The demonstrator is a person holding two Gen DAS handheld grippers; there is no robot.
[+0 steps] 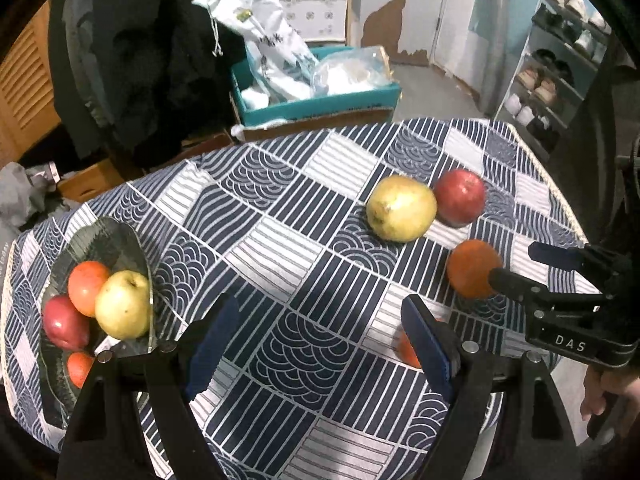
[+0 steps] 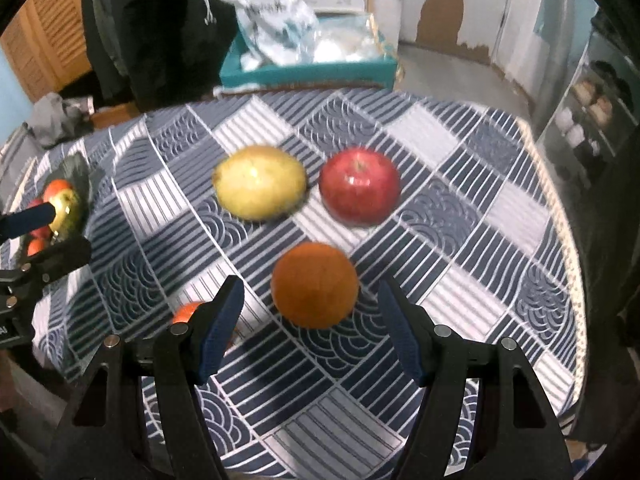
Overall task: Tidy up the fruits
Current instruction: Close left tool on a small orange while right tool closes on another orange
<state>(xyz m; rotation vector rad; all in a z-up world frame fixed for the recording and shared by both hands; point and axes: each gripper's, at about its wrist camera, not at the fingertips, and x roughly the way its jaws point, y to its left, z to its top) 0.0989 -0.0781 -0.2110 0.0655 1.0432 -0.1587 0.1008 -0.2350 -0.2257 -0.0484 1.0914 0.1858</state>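
Four fruits loose on tablecloth (image 2: 460,208), four already in glass dish (image 1: 108,236); right gripper (image 2: 312,320) spread around orange (image 2: 315,284), left gripper (image 1: 320,344) spread, empty.

Dim indoor light falls from above, leaving soft shadows under the fruit. The left view is fairly sharp; the right view is blurred throughout. A small glare spot sits on the red apple (image 2: 360,186). Fisheye bends the edges, corners black.
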